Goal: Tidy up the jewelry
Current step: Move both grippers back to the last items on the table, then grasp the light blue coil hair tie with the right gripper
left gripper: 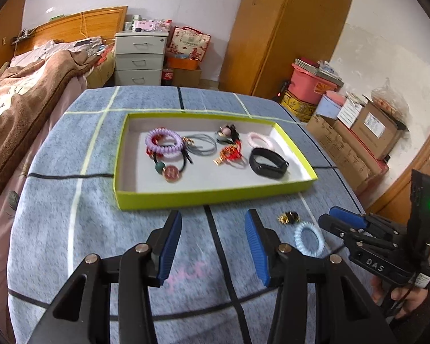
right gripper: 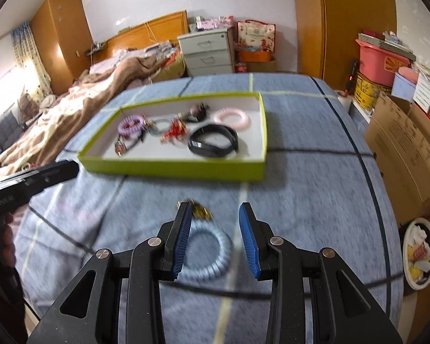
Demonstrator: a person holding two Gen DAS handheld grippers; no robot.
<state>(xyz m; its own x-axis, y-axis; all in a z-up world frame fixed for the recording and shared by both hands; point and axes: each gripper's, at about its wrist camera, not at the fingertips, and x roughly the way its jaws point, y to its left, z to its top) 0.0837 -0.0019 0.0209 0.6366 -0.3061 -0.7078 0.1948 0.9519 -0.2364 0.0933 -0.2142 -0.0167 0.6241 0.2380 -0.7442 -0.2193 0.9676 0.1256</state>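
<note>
A yellow-green tray (left gripper: 203, 196) (right gripper: 169, 169) on the blue cloth holds a purple coil hair tie (left gripper: 164, 143), a pink coil tie (left gripper: 260, 140) (right gripper: 232, 118), a black wristband (left gripper: 268, 162) (right gripper: 213, 142), red and gold trinkets (left gripper: 229, 154) and dark hair ties. A light blue coil tie (left gripper: 309, 239) (right gripper: 209, 255) and a small gold and black piece (left gripper: 288, 218) (right gripper: 200, 212) lie on the cloth in front of the tray. My left gripper (left gripper: 213, 226) is open and empty before the tray. My right gripper (right gripper: 215, 220) is open, low over the blue tie.
The cloth-covered table (left gripper: 71, 229) drops off at the right edge. A bed (left gripper: 23, 94) lies to the left, a drawer unit (left gripper: 139, 57) behind, cardboard boxes (left gripper: 367, 132) at the right. A plate of bits (right gripper: 418, 253) sits low right.
</note>
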